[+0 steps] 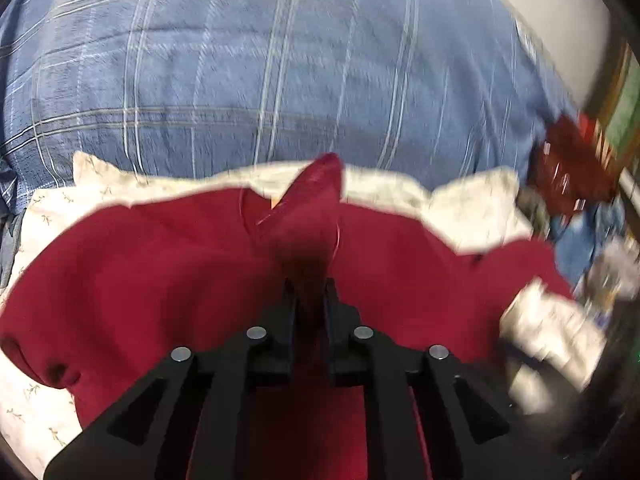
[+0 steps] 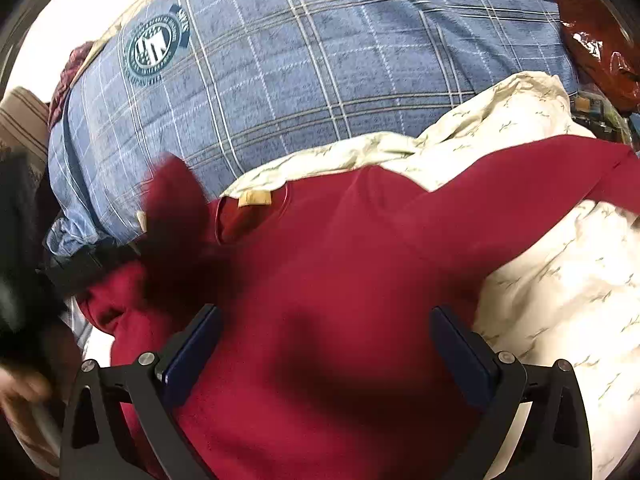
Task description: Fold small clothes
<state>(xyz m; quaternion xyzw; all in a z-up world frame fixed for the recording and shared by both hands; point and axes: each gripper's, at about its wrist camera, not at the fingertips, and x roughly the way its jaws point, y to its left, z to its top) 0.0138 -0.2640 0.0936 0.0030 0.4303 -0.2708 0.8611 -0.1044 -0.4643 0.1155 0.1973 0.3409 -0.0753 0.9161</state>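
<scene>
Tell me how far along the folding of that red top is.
Early stage. Done: the red top is laid out on the cream printed sheet, tag at the neck showing. In hand: the left gripper is shut on a raised pinch of red fabric; the right gripper hovers open over the body. Left: no finished fold shows yet.

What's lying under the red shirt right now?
The red shirt is spread on a cream printed sheet, which shows past its edges. Behind both lies a blue plaid cover. Whatever sits directly beneath the shirt's middle is covered.
</scene>
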